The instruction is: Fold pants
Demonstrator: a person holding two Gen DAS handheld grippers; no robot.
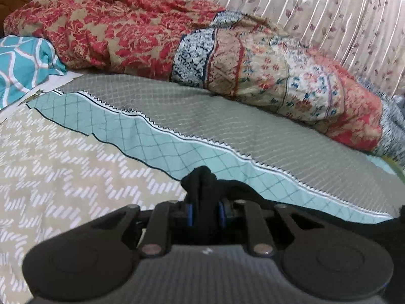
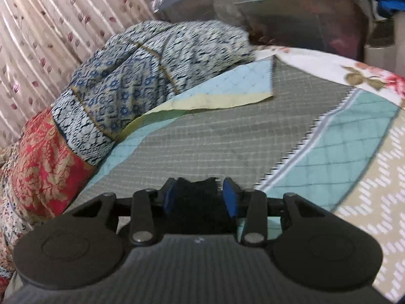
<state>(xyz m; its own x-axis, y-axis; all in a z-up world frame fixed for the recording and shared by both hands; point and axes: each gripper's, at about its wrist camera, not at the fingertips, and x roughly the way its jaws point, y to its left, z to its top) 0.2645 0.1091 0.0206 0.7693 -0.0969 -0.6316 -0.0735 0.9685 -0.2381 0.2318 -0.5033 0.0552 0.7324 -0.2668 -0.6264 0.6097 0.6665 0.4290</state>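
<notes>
The black pants sit low over the bed — one bunch pinched tight in the left gripper, its jaws together on the cloth. In the right gripper the jaws stand apart (pants between them, pads not pressing). A patterned quilt lies beyond.
</notes>
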